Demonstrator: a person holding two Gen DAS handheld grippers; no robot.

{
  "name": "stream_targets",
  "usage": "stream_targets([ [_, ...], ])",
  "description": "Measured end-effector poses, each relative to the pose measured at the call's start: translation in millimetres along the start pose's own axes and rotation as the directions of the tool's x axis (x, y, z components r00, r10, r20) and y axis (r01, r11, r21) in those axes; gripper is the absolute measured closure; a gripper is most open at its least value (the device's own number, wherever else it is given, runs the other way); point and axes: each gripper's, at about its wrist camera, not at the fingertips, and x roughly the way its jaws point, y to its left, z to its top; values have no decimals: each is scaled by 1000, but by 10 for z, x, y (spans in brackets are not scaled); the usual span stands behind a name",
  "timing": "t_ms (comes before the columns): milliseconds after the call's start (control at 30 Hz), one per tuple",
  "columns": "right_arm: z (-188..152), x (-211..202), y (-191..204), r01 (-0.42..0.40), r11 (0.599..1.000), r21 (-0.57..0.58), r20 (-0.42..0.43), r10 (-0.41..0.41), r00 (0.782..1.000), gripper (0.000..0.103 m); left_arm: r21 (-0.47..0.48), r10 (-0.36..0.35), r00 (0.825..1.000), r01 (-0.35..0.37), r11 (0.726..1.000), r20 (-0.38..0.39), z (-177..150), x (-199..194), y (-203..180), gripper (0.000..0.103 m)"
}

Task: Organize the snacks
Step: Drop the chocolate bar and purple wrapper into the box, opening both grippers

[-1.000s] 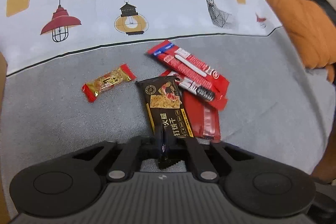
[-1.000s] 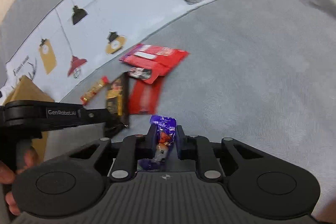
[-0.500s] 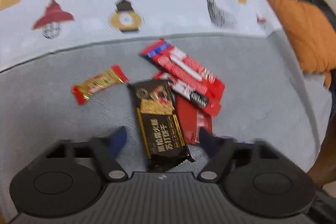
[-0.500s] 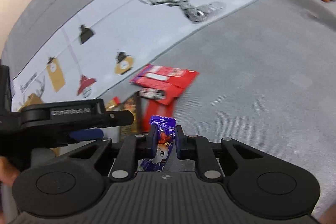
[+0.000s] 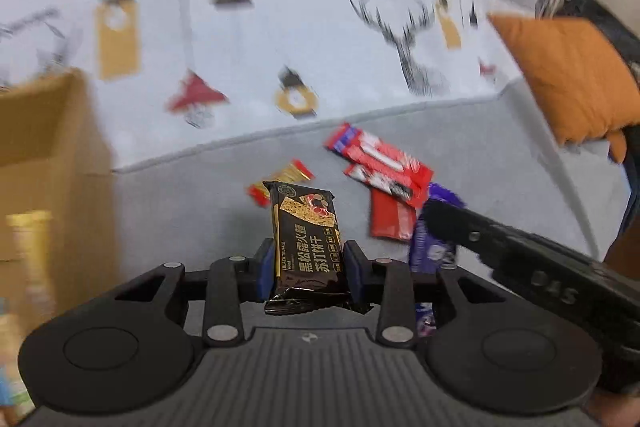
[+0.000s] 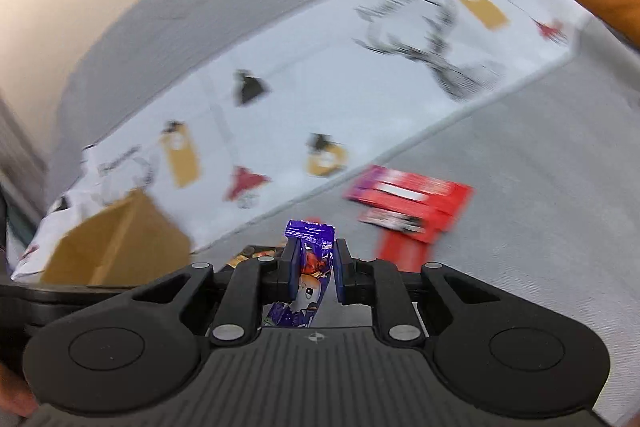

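Light, crinkly black cracker pack (image 5: 306, 239) sits clenched low in left jaws; right jaws pinch purple wrapper (image 6: 310, 263) at twelve o'clock.

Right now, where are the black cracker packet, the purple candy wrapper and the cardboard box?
black cracker packet (image 5: 306, 239), left wrist view, middle of its printed front face.
purple candy wrapper (image 6: 310, 263), right wrist view, the stretch between the pads.
cardboard box (image 5: 44, 155), left wrist view, its near side wall.
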Motion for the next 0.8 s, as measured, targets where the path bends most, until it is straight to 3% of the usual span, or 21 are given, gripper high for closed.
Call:
stream_targets([
  [133, 26, -171, 604, -81, 995, -62, 28, 83, 996, 85, -27, 37, 991, -33, 999, 127, -8, -806, 333, 63],
  [267, 34, -293, 1250, -191, 973, -130, 32, 197, 980, 85, -49, 138, 969, -131, 990, 206, -133, -1416, 787, 63],
  [333, 30, -258, 1565, -268, 954, -135, 3, 271, 963, 85, -74, 208, 957, -196, 978, 202, -225, -1550, 1034, 63],
  [500, -169, 125, 2305, -428, 884, -187, -127, 410, 903, 84, -173, 294, 948, -271, 947, 121, -466, -1551, 1593, 63],
  [533, -235, 228, 2399, -449, 871, -199, -153, 425, 892, 82, -193, 314, 944, -290, 937, 106, -505, -1542, 1665, 58],
  [600, -344, 394, 2492, -436, 876, -206, -185, 403, 896, 50, -210, 352, 933, -330, 920, 78, -550, -1528, 1741, 39],
  [633, -361, 463, 2453, -415, 893, -177, -193, 381, 904, 22, -212, 352, 932, -328, 921, 86, -564, -1531, 1758, 20],
  [667, -352, 499, 2389, -425, 893, -145, -199, 395, 897, 16, -209, 351, 931, -325, 922, 98, -577, -1545, 1775, 10],
  [733, -282, 466, 2176, -460, 881, -111, -177, 438, 881, 15, -169, 346, 930, -323, 931, 126, -502, -1477, 1615, 8],
  [800, -197, 385, 1932, -420, 895, -150, -138, 401, 905, 7, -123, 329, 935, -314, 942, 133, -395, -1312, 1382, 7],
])
